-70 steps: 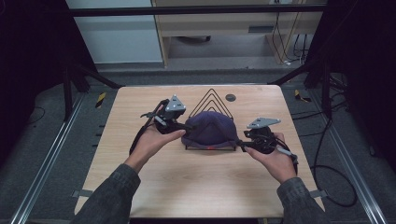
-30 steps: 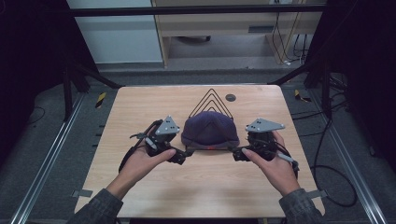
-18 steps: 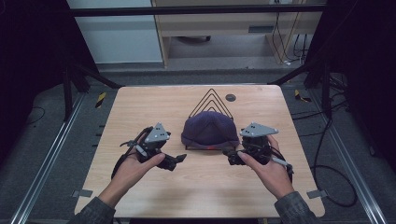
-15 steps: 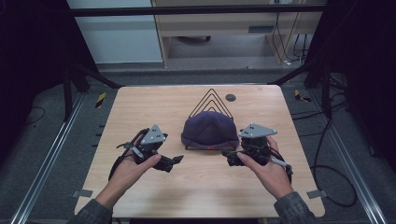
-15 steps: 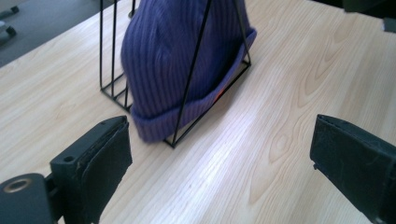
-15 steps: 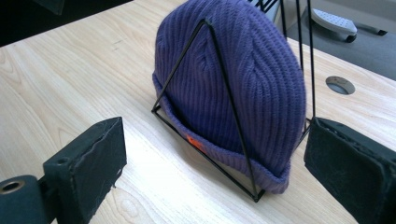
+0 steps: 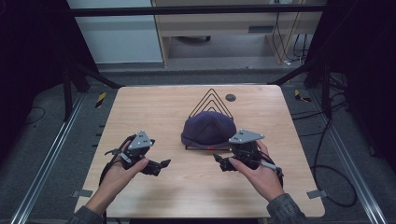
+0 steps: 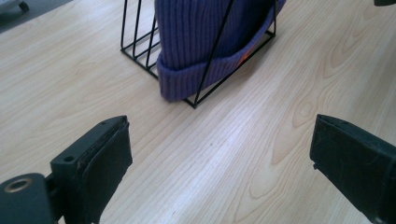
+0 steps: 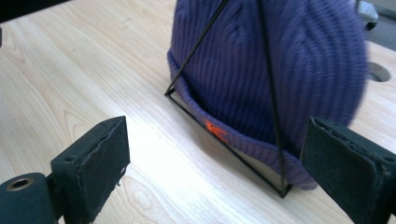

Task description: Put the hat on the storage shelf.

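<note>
- Both tools have pulled back toward the person since a moment ago; left tool [image 7: 161, 164] and right tool [image 7: 218, 158] hold nothing, jaws spread wide.
- Purple beanie [image 7: 208, 129] sits draped over the black wire rack [image 7: 213, 100] mid-desk [image 7: 154, 112], released.
- Placement looks finished.

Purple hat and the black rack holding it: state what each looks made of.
Purple hat: soft ribbed knit, probably wool or acrylic yarn; vertical ribs and a folded cuff show. Black rack: thin wire rods, likely metal with a matte black coating; the rods stay straight and rigid.
</note>
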### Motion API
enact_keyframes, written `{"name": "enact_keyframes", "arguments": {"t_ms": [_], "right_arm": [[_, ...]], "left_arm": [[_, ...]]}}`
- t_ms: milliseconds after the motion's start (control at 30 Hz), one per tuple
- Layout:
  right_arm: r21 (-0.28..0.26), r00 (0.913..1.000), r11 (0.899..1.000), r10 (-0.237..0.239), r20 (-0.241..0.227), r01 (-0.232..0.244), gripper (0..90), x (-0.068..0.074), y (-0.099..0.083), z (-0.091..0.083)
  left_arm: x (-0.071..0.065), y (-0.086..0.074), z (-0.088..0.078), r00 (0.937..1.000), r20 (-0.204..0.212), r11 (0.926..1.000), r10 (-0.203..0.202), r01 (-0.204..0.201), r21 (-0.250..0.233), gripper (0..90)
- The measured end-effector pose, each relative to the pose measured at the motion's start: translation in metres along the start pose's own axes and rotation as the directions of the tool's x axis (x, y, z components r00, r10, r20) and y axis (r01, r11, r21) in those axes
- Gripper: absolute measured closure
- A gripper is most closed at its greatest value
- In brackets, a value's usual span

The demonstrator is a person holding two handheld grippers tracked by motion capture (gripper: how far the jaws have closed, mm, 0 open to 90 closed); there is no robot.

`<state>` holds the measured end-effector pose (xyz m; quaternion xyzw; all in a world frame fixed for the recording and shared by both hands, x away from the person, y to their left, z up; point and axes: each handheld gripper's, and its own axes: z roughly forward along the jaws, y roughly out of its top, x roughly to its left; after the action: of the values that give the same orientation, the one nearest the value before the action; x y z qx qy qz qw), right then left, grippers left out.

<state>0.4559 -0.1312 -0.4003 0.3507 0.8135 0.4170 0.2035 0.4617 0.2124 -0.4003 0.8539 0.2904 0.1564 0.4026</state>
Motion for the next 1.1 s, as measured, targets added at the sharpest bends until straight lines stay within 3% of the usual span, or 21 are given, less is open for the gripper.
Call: {"name": "enact_keyframes", "arguments": {"t_ms": [433,667,967,1100], "right_arm": [[0.084,0.9978,0.996,-0.030,-0.059,0.035,11.2,0.018,-0.015,0.027],[0.137,0.9947,0.989,-0.041,-0.094,0.054,12.3,0.028,-0.027,0.045],[0.174,0.9938,0.985,0.011,-0.110,0.008,12.8,0.027,-0.038,0.066],[0.182,0.9949,0.983,0.039,-0.094,-0.021,12.9,0.024,-0.044,0.076]], "left_arm": [[0.017,-0.030,0.008,0.9985,-0.045,0.9981,-0.031,0.033,0.051,5.3],[0.031,-0.053,0.017,0.9958,-0.071,0.9929,-0.058,0.065,0.099,5.3],[0.049,-0.075,0.019,0.9870,-0.112,0.9854,-0.116,0.128,0.112,5.3],[0.059,-0.083,0.021,0.9827,-0.124,0.9802,-0.138,0.153,0.126,5.2]]}}
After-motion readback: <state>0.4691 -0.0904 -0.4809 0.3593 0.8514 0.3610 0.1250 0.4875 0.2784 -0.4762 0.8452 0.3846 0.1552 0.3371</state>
